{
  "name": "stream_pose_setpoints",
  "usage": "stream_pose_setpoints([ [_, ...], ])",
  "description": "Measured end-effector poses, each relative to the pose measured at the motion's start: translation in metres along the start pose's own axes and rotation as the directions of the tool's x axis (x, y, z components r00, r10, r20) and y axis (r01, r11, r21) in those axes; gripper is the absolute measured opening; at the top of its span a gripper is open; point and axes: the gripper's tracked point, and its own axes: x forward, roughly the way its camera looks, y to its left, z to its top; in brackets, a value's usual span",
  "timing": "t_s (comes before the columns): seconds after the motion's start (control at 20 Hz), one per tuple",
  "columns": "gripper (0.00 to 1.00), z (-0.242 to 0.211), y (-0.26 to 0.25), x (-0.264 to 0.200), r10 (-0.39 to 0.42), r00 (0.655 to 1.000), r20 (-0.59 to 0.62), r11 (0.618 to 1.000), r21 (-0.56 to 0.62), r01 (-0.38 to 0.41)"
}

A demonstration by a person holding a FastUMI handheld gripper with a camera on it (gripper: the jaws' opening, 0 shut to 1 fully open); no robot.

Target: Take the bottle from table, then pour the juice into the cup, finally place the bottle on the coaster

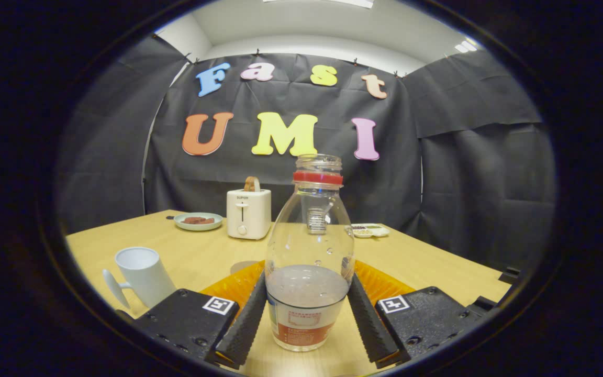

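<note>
Wooden table (427, 267), black cloth wall behind. Uncapped clear bottle (309, 251) upright on table, between gripper (306, 319) fingers; both fingers against its sides, closed on it. White cup (144, 275) left of bottle. Orange coaster (382, 283) behind bottle. Toaster (248, 212), plate (198, 221) beyond bottle.

Low camera behind the jaws, facing across table (437, 272), bottle (309, 251) close.

The wooden table (427, 267) bears bottle (309, 262), cup (144, 275), toaster (248, 213) and plate (198, 221) (plate beside toaster).
</note>
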Motion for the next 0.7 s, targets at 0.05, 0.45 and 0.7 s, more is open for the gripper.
stream_pose_setpoints([
  [0.05,0.84,0.002,-0.006,-0.002,-0.027,1.0,-0.009,0.999,-0.025,0.027],
  [0.45,0.82,0.03,0.0,-0.013,-0.021,0.998,-0.061,0.974,-0.225,0.007],
  [0.7,0.82,0.051,0.002,-0.014,-0.024,0.999,-0.039,0.914,-0.406,0.006],
])
